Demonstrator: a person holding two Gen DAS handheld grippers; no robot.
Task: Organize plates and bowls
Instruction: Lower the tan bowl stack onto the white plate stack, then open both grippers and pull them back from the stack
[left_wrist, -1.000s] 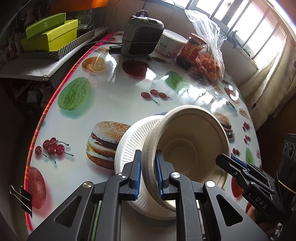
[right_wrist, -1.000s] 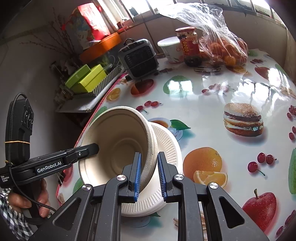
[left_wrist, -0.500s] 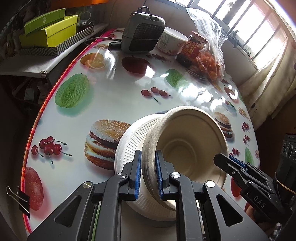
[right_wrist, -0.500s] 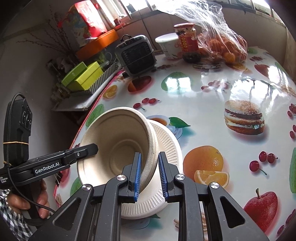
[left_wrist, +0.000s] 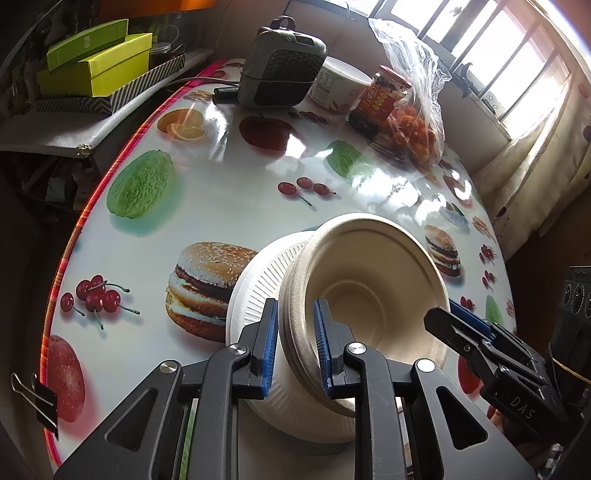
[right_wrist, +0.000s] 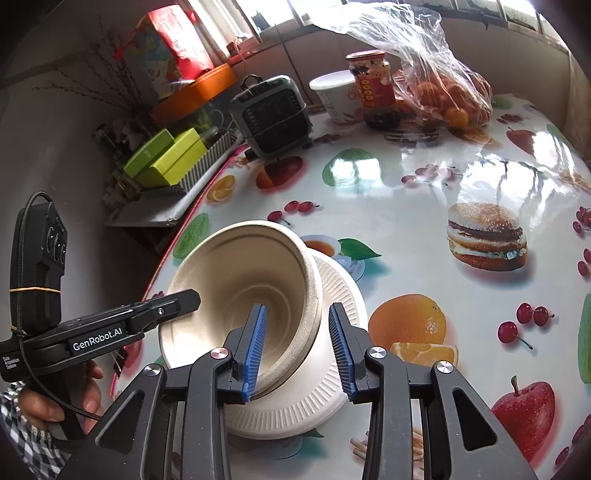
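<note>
The stack of bowls (left_wrist: 373, 295) sits on a white plate (left_wrist: 258, 280) on the fruit-print table (left_wrist: 221, 184). The left gripper (left_wrist: 295, 347) straddles the rim at the bowls' 9 o'clock, jaws opening, pads barely clear. Only the right wrist view shows the right gripper (right_wrist: 297, 347) at 3 o'clock, jaws opening wide around the rim, and a hand (right_wrist: 62, 402).

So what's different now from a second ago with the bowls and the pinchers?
Both grippers are letting go. The right gripper has spread wide off the stacked bowls' rim, and the left gripper is opening too, the rim between its jaws. The bowls stayed on the white plate; nothing else moved.
</note>
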